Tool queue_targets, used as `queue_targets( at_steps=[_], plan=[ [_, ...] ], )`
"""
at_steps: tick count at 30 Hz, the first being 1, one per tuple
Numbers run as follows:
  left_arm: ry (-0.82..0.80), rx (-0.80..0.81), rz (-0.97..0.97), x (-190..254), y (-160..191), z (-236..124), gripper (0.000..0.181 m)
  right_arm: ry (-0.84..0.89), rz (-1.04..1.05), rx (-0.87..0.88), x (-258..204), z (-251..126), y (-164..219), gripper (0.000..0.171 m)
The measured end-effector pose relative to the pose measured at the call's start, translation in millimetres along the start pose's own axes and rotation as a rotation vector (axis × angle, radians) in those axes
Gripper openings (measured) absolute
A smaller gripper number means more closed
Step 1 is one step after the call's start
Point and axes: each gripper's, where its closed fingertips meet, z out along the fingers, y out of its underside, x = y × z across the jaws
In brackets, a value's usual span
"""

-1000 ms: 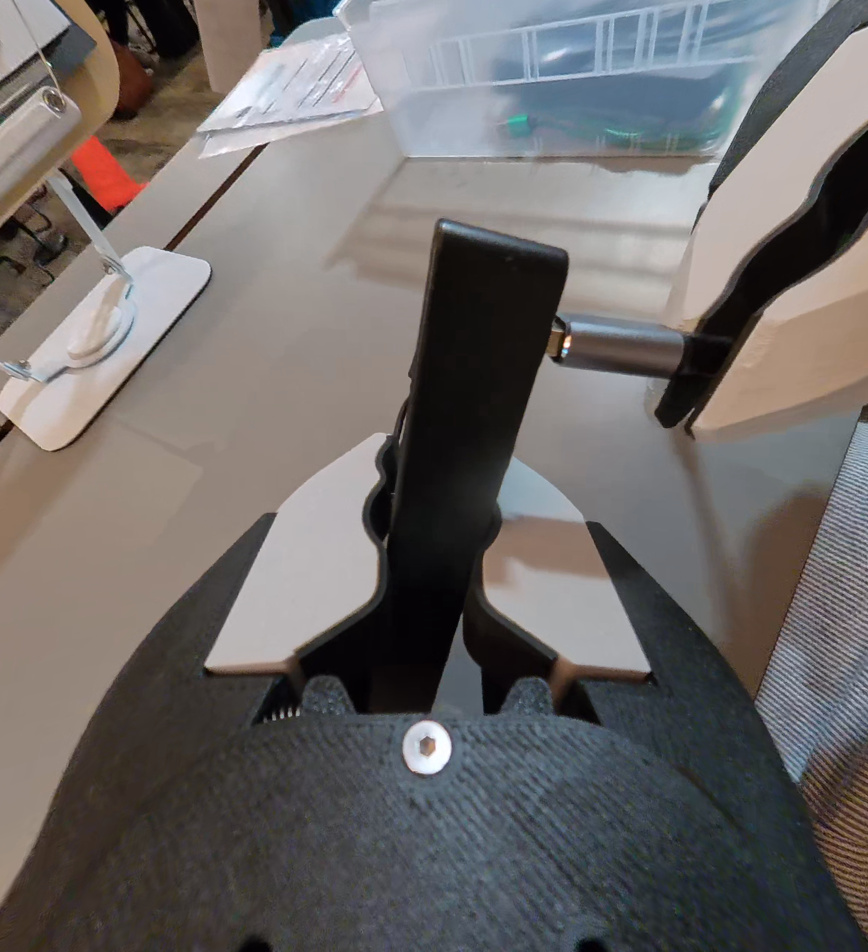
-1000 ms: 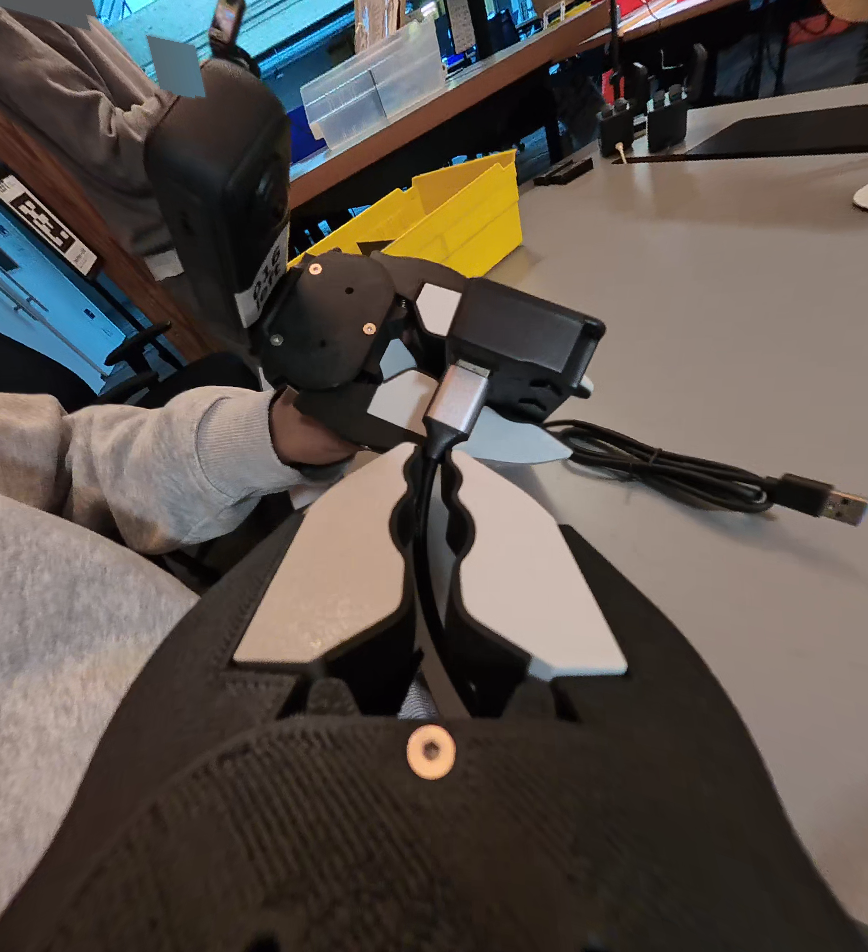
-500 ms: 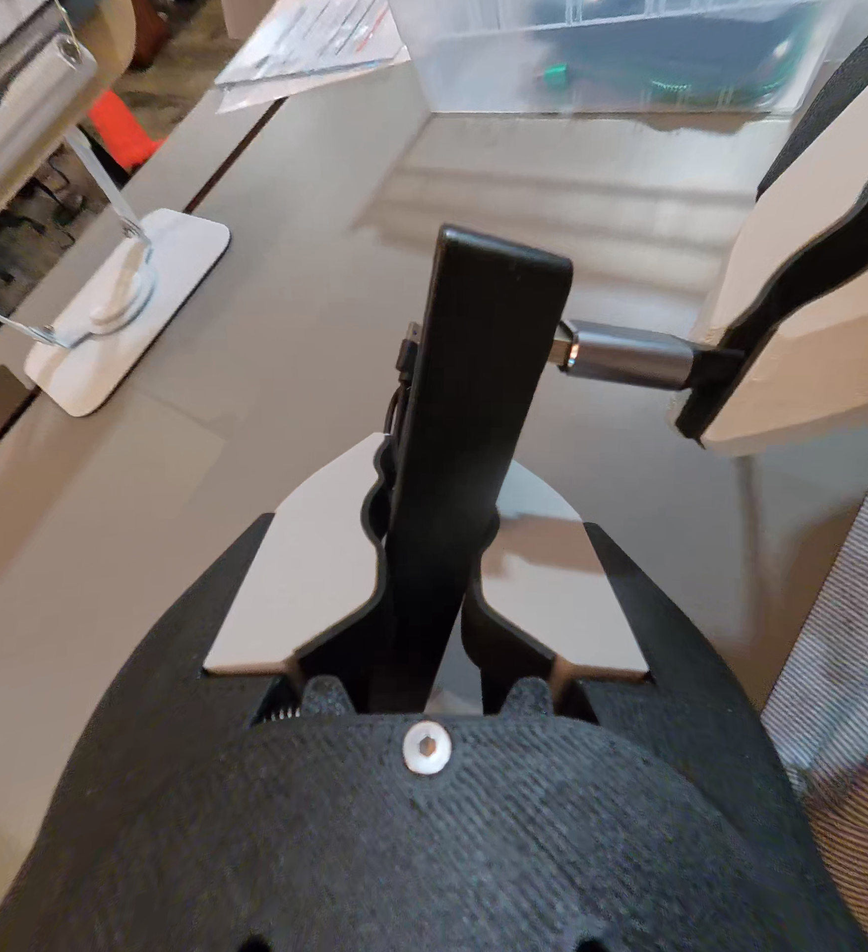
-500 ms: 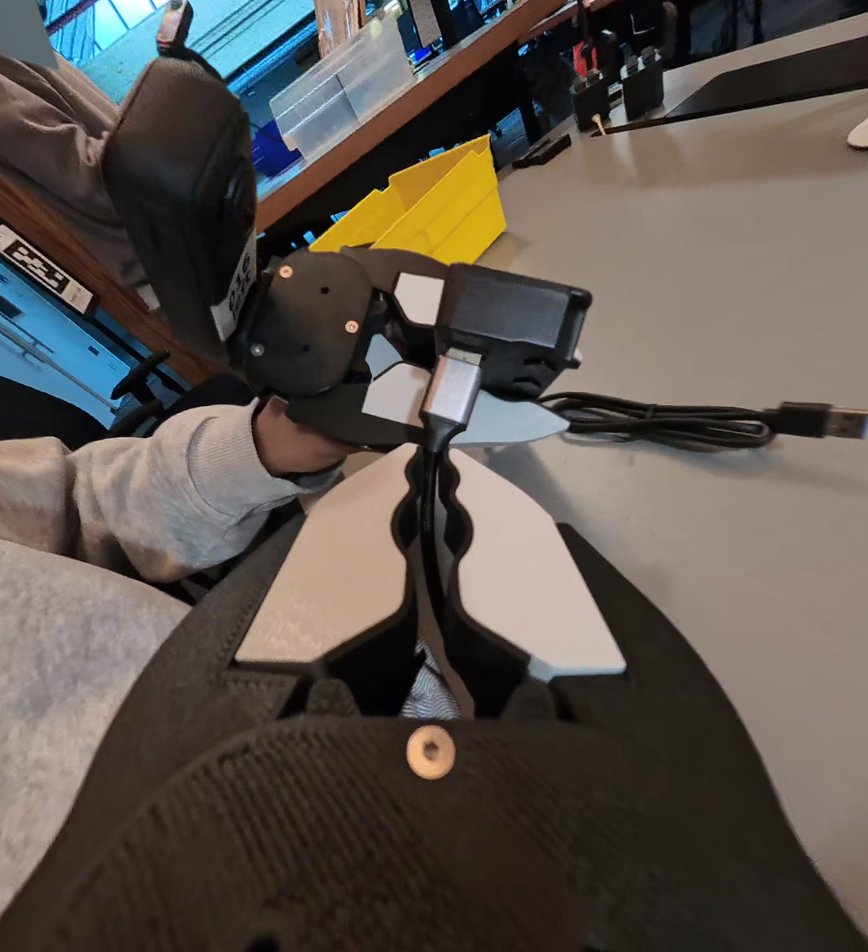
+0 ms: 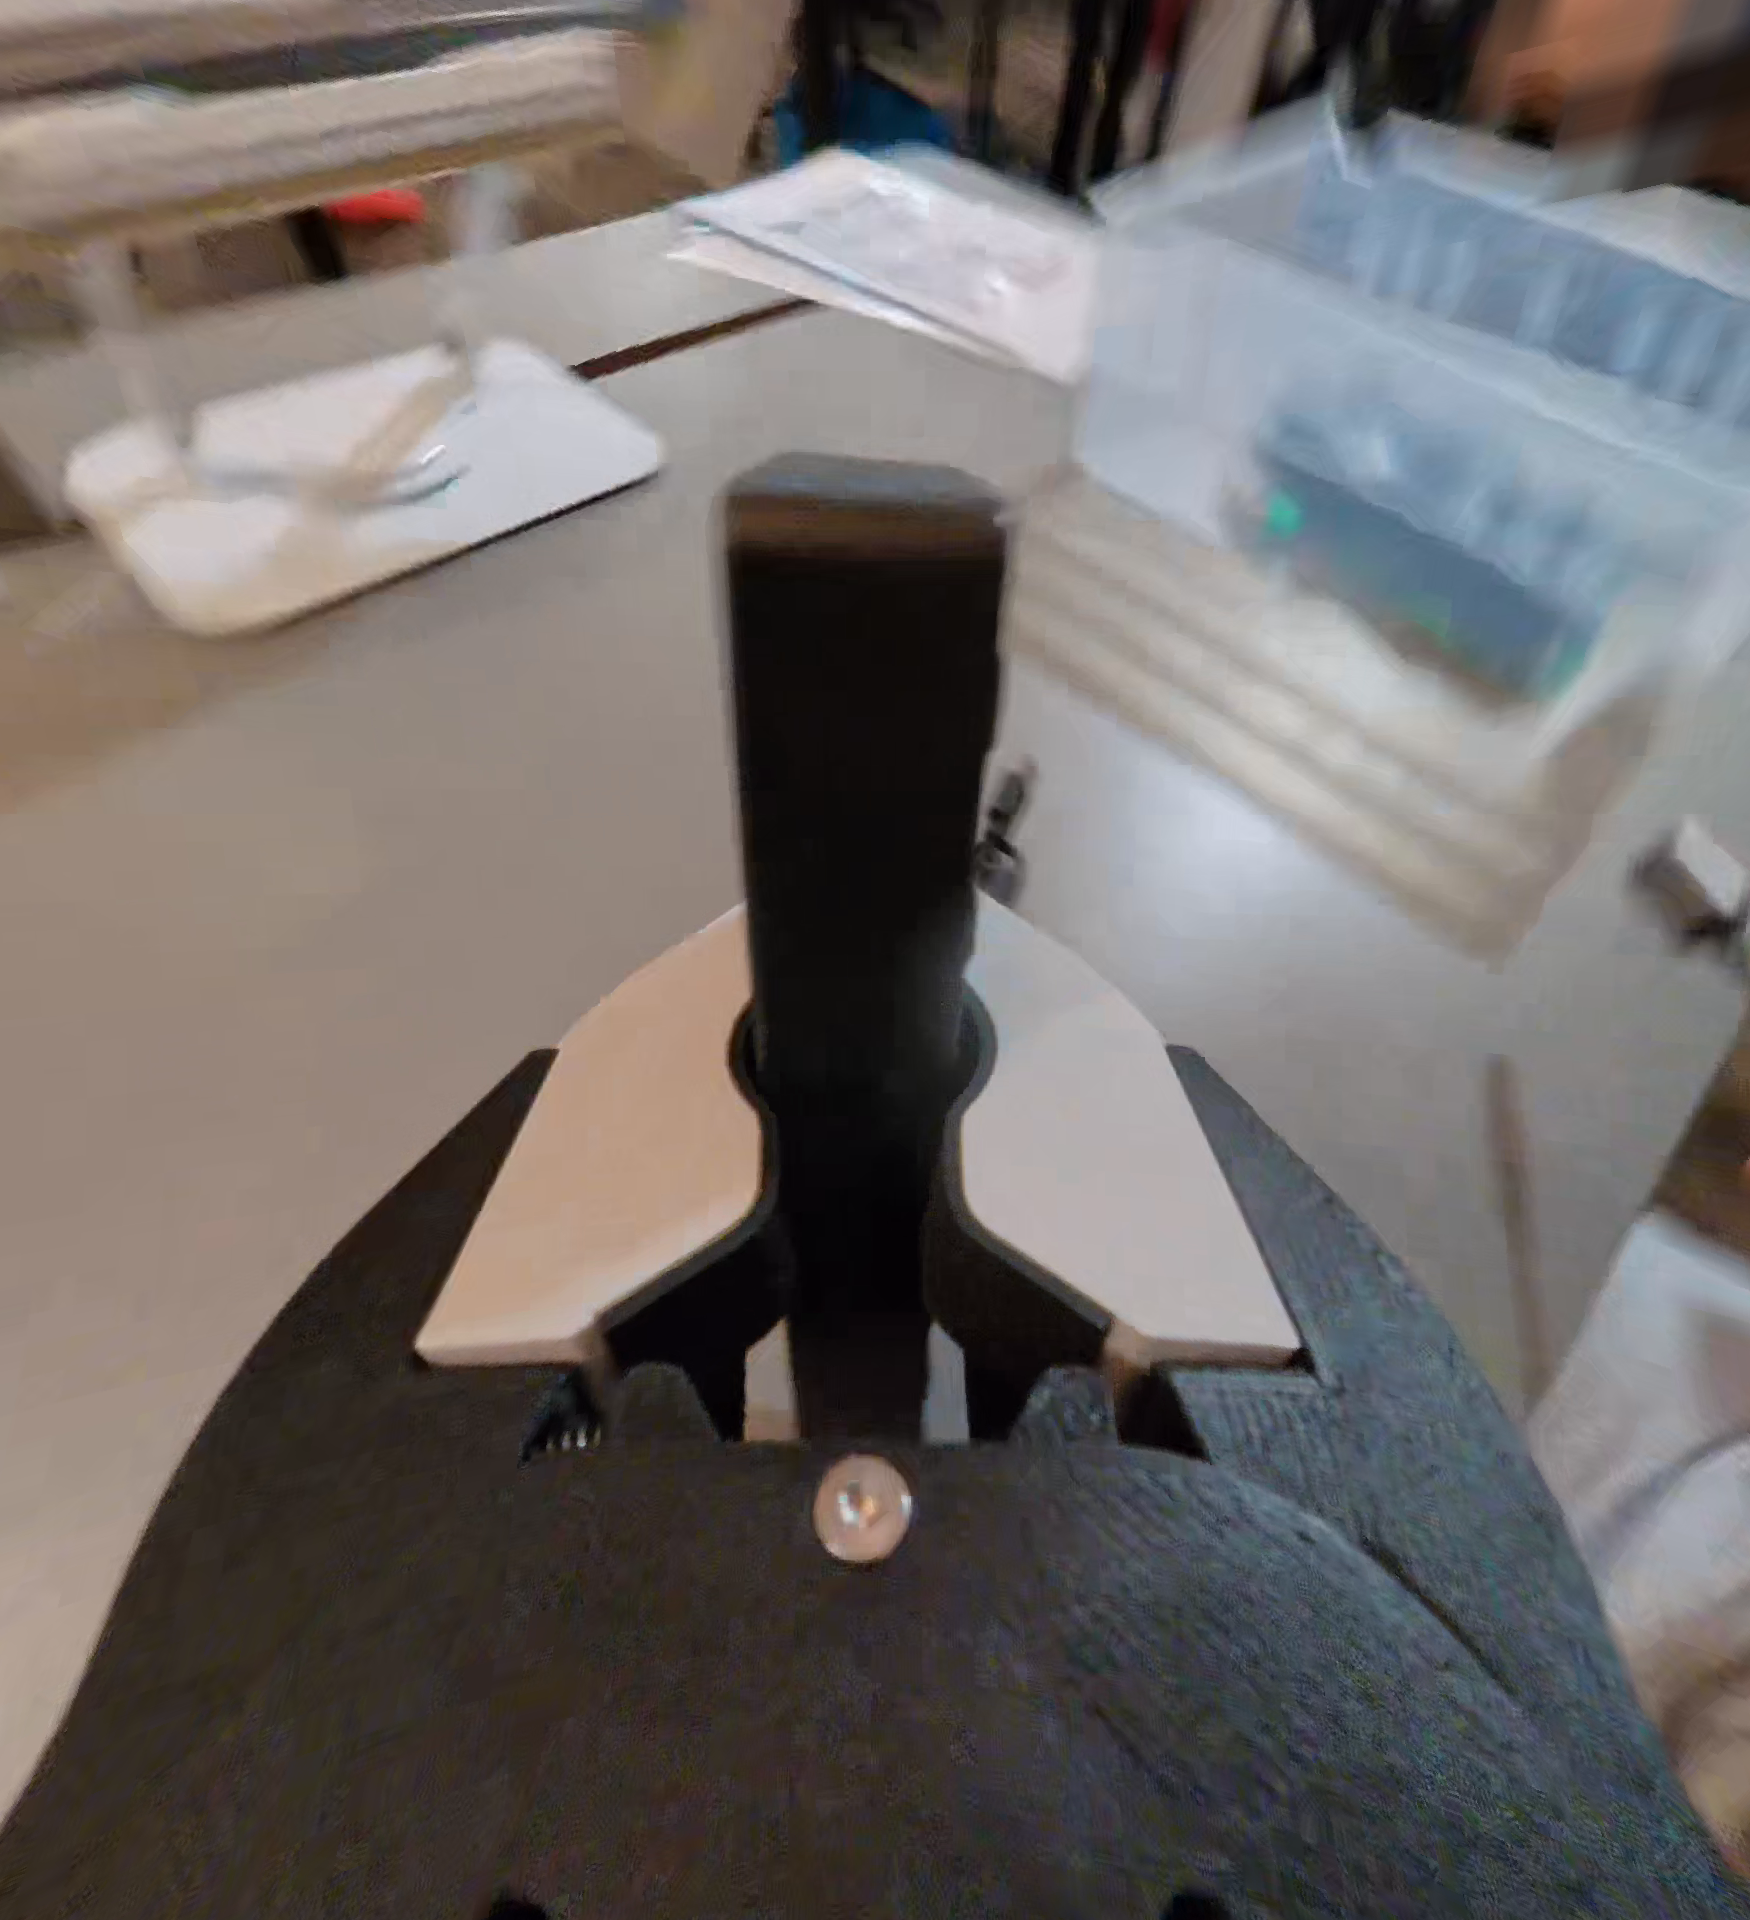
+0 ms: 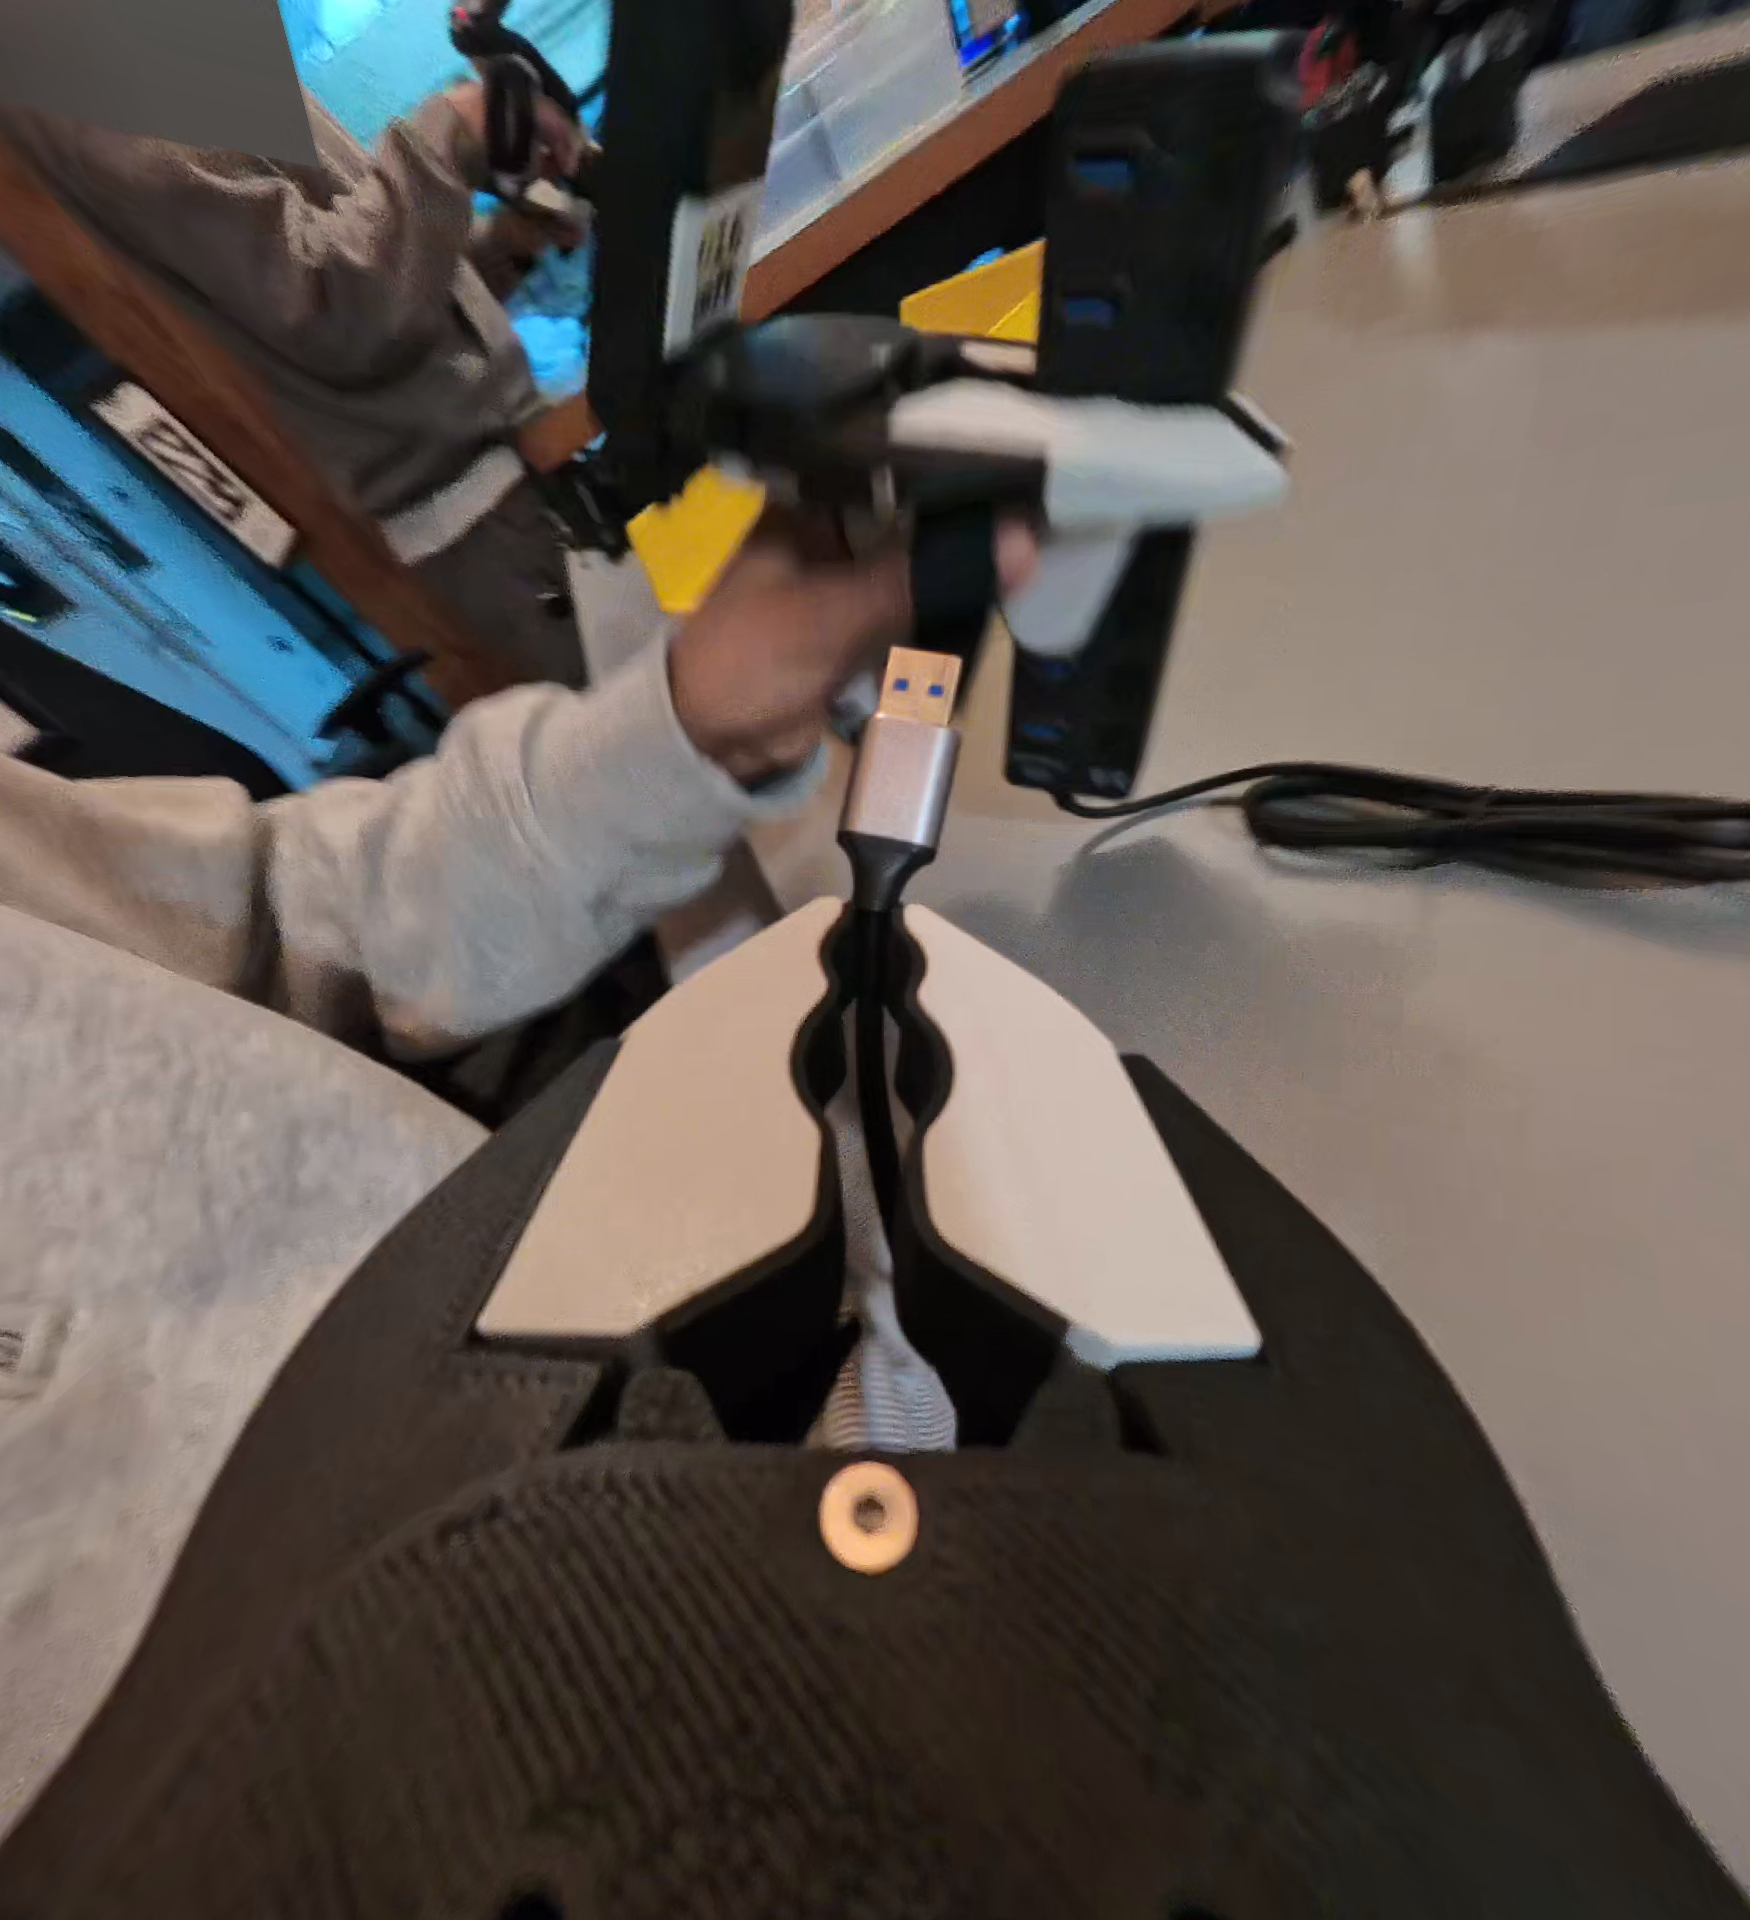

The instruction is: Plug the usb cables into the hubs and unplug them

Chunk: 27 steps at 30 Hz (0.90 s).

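Table: grey, matte. Clear bin, far right on table: blurred dark contents with a green spot. Yellow bin behind the hub: contents not visible. Hub: black slab, upright, blue ports down one face, clamped between left gripper fingers; its lead lies coiled on the table. Cable: black, pinched between right gripper fingers. Plug: silver shell, blue tongue, free, just beside the hub.
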Motion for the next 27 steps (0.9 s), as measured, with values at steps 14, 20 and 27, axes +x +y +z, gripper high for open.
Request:
queue_targets(
  at_steps=[14,20,27],
  plan=[
    [0.191,-0.208,0.089,11.3,24.4,-15.0,0.030,0.042,-0.046,0.562,8.7,-144.5,-152.1,0.006],
    [0.213,-0.284,0.121,15.2,33.9,7.1,0.031,0.064,0.028,0.792,27.2,-229.5,-192.8,0.007],
    [0.237,-0.294,0.067,18.2,38.4,12.1,0.031,0.213,0.108,0.980,71.9,-318.7,-205.0,0.006]
  ],
)
